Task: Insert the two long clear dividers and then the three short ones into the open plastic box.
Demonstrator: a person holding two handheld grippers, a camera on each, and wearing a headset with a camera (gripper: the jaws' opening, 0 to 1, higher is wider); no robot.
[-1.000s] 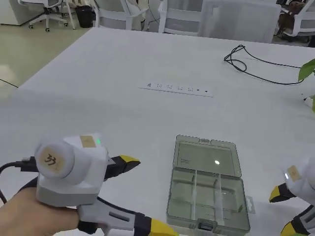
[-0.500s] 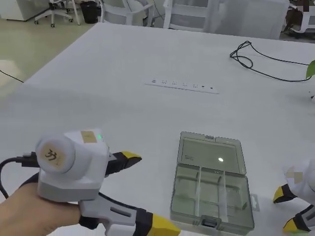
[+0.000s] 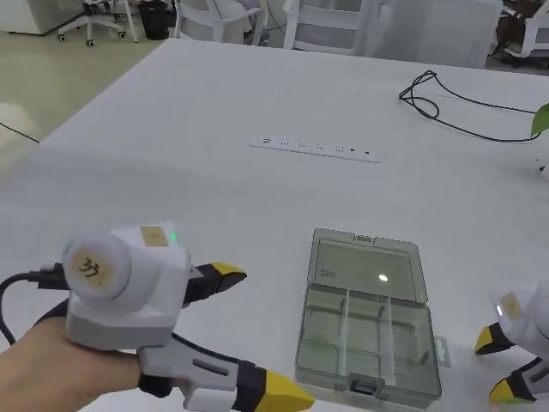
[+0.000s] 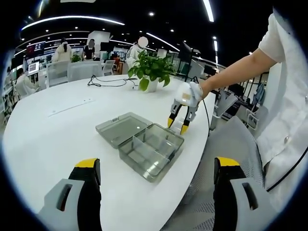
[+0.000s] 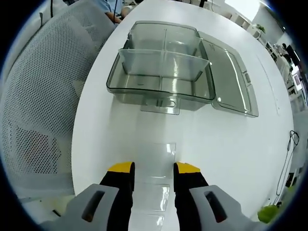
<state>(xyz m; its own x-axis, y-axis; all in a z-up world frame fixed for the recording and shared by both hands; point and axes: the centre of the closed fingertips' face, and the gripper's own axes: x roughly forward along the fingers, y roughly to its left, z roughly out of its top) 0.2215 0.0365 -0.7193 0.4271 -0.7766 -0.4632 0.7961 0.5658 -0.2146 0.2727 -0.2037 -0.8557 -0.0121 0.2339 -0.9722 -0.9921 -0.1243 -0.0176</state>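
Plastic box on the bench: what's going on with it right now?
A person is working with two hand-held grippers. The open plastic box sits on the white table, with two long dividers already standing in its base. The right gripper is open and points down at clear short dividers lying on the table beside the box. The left gripper hangs open and empty off to the side.

Bare desk (image 3: 154, 172) lies open left of and beyond the box (image 3: 369, 330). A power strip (image 3: 316, 148) and a cable (image 3: 446, 107) lie farther back, well apart from it; its top stands open.
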